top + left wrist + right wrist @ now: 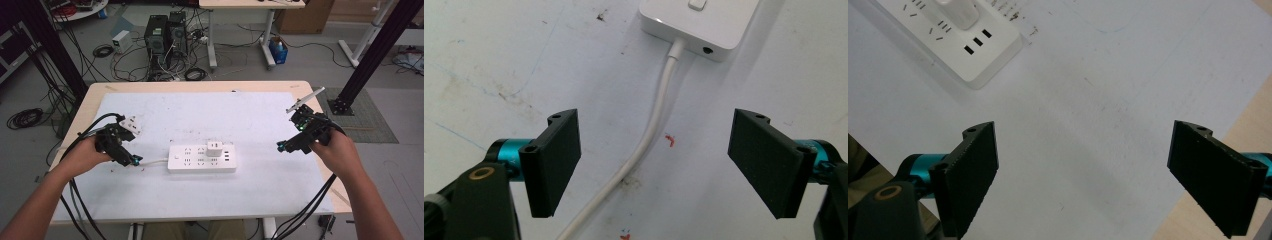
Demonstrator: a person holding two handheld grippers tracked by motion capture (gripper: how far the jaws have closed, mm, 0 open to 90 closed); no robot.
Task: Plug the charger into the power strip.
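The white power strip (201,158) lies mid-table, a charger (215,148) plugged in. Its cable (644,145) runs between the jaws of the left gripper (134,160), spread wide; the right gripper (281,146) also gapes, empty. A careless squeeze could drag the strip.

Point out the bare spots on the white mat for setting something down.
Free: the far strip beyond the power strip, the near strip toward the person, and the patch between it and the right hand-held gripper. Crowded: the left, where its cable runs between the left hand-held gripper's open jaws.
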